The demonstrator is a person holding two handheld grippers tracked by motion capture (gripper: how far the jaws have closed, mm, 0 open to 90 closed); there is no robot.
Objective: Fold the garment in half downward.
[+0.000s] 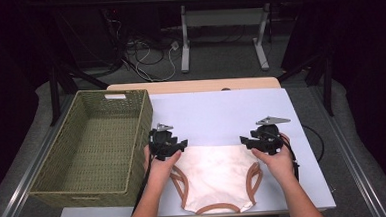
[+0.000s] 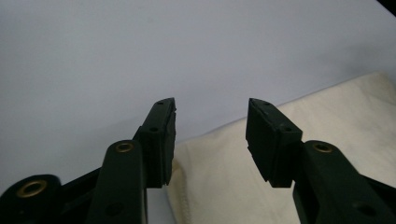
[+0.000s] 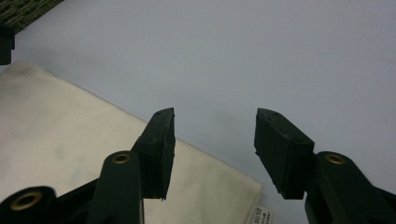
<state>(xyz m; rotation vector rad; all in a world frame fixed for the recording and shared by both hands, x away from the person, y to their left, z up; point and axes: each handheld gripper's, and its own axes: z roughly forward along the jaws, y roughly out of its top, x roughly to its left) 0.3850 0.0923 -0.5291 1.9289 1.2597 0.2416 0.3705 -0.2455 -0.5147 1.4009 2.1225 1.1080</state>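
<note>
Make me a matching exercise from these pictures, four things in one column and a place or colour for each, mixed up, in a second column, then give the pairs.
Things:
1. wicker basket
2. cream garment
3. left gripper
4. right gripper

Descriptions:
A. jaws apart over the garment's far right corner
B. lies flat near the table's front edge, brown trim
C. green, at the table's left side
D. jaws apart over the garment's far left corner

Pairs: 1-C, 2-B, 3-D, 4-A
</note>
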